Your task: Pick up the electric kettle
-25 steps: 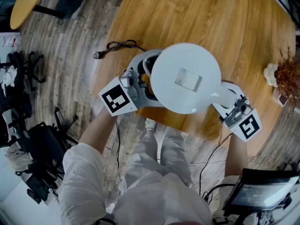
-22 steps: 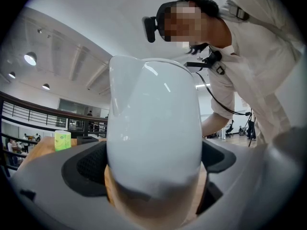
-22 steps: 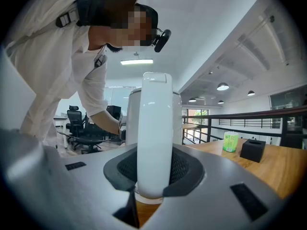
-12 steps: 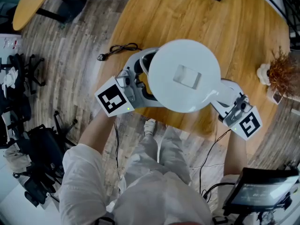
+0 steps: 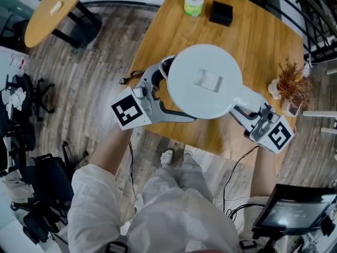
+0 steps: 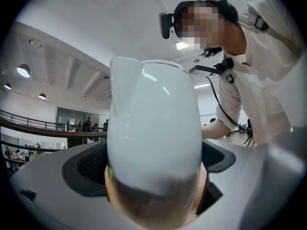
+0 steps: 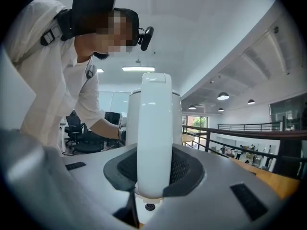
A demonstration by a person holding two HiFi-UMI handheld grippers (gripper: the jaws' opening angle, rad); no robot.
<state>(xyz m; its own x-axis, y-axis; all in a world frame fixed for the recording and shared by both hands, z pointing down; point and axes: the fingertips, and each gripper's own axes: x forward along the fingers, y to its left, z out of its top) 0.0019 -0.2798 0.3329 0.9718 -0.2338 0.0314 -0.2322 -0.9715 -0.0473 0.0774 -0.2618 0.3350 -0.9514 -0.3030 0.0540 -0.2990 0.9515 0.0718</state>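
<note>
1. Plainly, the lift is the step in hand. The kettle (image 5: 210, 96) hangs between the two tools over the near edge of the table (image 5: 253, 36). I judge it to be off the wood, since neither gripper view shows any surface under it.
2. The left gripper (image 6: 153, 176) is clamped on the kettle's body at the spout (image 6: 139, 80) end, with its pads pressed against both flanks.
3. The right gripper (image 7: 153, 176) is closed on the handle (image 7: 154, 123), which stands upright between its pads and fills the gap.
4. Both tools lie about level and face each other across the kettle, so the load is shared from two sides.
5. The next move, in my judgement, calls for a steady hold. Both hands should keep pace, the kettle should stay upright, and neither grip should slacken, because the smooth white body could slide in the left pads.
6. As for containers, the kettle's lid (image 5: 208, 80) is down, so I cannot tell whether there is water inside.
7. A black box (image 5: 221, 13) at the far side of the table is closed and its contents are hidden. Just beside it lies a yellow-green roll (image 5: 193, 4).
8. A dry brown plant (image 5: 292, 80) stands by the table's right edge, seemingly in a small white pot (image 5: 273, 88).
</note>
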